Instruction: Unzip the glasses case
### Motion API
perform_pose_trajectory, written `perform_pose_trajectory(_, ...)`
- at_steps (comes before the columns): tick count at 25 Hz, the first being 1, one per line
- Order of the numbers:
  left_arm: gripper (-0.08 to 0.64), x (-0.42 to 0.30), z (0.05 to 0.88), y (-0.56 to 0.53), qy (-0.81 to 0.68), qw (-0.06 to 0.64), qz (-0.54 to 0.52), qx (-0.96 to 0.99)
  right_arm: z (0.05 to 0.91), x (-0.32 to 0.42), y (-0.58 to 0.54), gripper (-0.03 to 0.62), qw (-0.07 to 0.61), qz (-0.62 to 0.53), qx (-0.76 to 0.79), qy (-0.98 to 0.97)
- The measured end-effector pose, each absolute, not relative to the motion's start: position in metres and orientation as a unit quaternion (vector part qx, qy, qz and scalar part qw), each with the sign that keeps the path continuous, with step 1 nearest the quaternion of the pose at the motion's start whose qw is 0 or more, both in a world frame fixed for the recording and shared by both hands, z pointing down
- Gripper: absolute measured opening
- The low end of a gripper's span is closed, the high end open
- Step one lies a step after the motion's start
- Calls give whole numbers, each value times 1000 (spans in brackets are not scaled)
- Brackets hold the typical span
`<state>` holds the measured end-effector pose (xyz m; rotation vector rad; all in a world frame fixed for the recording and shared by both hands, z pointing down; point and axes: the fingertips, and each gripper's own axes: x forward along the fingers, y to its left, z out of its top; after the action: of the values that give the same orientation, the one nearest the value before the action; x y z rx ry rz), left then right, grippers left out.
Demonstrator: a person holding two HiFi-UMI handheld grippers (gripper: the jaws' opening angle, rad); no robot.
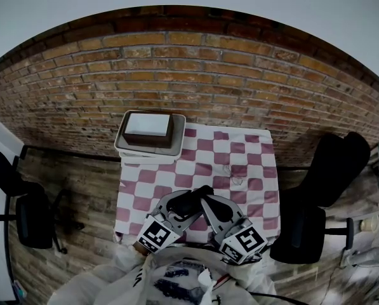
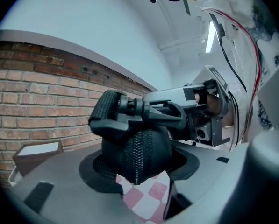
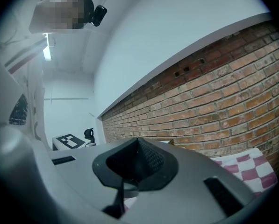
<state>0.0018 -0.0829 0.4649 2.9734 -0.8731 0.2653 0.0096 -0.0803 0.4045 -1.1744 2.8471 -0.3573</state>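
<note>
Head view has the left gripper [image 1: 180, 209] clamping the black glasses case [image 1: 194, 199] just above the checked tablecloth [image 1: 240, 164], with the zipper facing that gripper's camera. The right gripper [image 1: 211, 208] meets the case's top, its jaws pressed together; what they pinch cannot be seen.

Black glasses case [image 2: 138, 157], pink-and-white checked tablecloth [image 1: 240, 164], red brick wall [image 1: 176, 68]
</note>
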Motion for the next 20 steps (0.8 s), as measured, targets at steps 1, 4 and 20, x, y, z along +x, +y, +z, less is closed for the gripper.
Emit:
perform_pose_trajectory(1, 258, 1, 465, -84, -278, 29, 78, 957, 405, 13, -81, 15, 22, -118, -382, 916)
perform_pose_trajectory(4, 258, -1, 463, -84, -266, 88, 49, 959, 407, 21, -82, 15, 28, -125, -392, 911)
perform_pose_trajectory(20, 256, -10, 455, -83, -220, 261, -46, 939, 409, 53, -75, 15, 29, -119, -433, 893)
